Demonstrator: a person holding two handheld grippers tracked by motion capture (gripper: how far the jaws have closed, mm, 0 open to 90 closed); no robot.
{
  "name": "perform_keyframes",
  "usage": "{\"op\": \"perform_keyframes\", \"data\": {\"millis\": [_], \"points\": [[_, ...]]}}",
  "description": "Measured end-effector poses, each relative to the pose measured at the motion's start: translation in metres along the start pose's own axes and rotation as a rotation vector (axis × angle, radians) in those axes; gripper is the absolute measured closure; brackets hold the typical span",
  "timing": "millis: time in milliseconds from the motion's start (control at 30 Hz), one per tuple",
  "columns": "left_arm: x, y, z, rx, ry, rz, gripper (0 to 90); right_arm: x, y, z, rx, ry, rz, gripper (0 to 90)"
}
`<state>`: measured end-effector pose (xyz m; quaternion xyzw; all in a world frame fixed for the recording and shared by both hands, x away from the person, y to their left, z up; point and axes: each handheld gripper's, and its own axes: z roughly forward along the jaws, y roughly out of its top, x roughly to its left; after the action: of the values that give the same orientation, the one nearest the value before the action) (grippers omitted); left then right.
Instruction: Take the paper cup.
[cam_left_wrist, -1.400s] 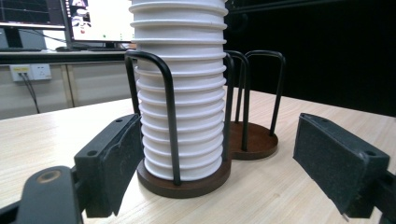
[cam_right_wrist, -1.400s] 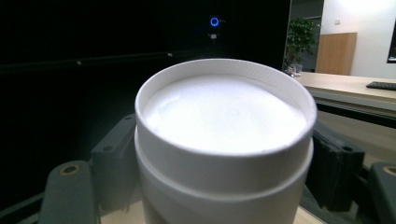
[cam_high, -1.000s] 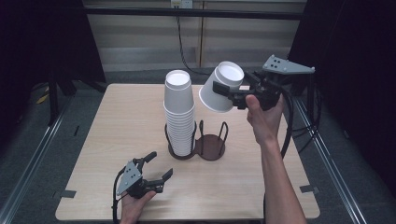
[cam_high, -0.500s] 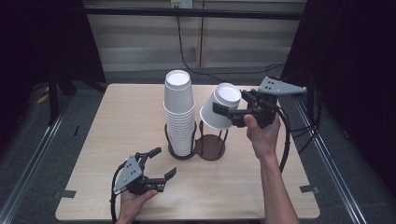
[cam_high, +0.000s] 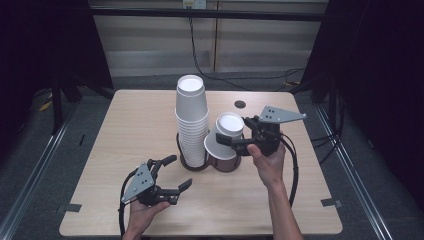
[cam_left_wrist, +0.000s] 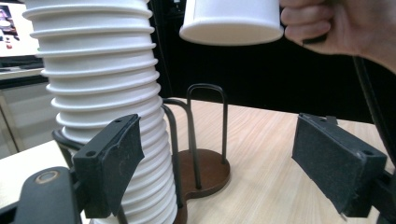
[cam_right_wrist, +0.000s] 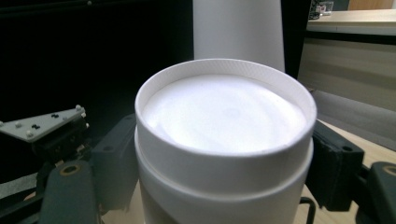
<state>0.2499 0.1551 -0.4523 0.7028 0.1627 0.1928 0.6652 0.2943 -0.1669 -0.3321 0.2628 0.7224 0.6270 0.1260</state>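
A tall stack of upside-down white paper cups (cam_high: 191, 120) stands in the left slot of a black wire holder with a brown base (cam_high: 231, 164). My right gripper (cam_high: 231, 141) is shut on a single white cup (cam_high: 224, 136), upside down and tilted, just above the holder's right slot. In the right gripper view the cup (cam_right_wrist: 224, 140) sits between both jaws with the stack (cam_right_wrist: 238, 32) behind it. My left gripper (cam_high: 171, 176) is open and holds nothing, low near the table's front, left of the holder. Its view shows the stack (cam_left_wrist: 102, 93), the wire loops (cam_left_wrist: 205, 121) and the held cup (cam_left_wrist: 231, 23) above.
The wooden table (cam_high: 125, 125) has a small dark hole (cam_high: 240, 104) near its far edge. Black cables trail from both grippers. Dark floor and metal rails surround the table on every side.
My right gripper has brought the cup down and to the left, from high at the right to just over the holder's right slot. The left gripper has drifted slightly to the right.
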Motion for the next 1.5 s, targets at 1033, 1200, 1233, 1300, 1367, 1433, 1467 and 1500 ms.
{"op": "perform_keyframes", "data": {"millis": [1033, 1200, 1233, 1300, 1367, 1433, 1467, 1500], "points": [[-0.011, 0.002, 0.014, 0.004, -0.111, -0.010, 15.4, 0.025, -0.062, 0.016, 0.003, 0.081, 0.042, 23.3], [-0.011, 0.002, 0.018, 0.022, -0.127, -0.002, 15.4, 0.028, -0.067, 0.020, 0.013, 0.096, 0.047, 23.3], [-0.011, 0.002, 0.019, 0.022, -0.126, -0.009, 15.5, 0.029, -0.067, 0.021, 0.015, 0.099, 0.045, 23.3], [-0.011, 0.001, 0.021, 0.034, -0.132, -0.012, 15.4, 0.031, -0.068, 0.023, 0.017, 0.108, 0.043, 23.3], [-0.011, 0.001, 0.022, 0.031, -0.141, -0.012, 15.1, 0.032, -0.069, 0.025, 0.021, 0.114, 0.040, 23.3], [-0.011, 0.001, 0.023, 0.033, -0.140, -0.014, 15.3, 0.033, -0.069, 0.027, 0.026, 0.121, 0.041, 23.3], [-0.010, 0.000, 0.024, 0.039, -0.154, -0.013, 15.1, 0.034, -0.070, 0.028, 0.024, 0.126, 0.044, 23.3], [-0.011, 0.000, 0.025, 0.035, -0.155, -0.019, 15.1, 0.034, -0.070, 0.028, 0.024, 0.126, 0.044, 23.3]]}}
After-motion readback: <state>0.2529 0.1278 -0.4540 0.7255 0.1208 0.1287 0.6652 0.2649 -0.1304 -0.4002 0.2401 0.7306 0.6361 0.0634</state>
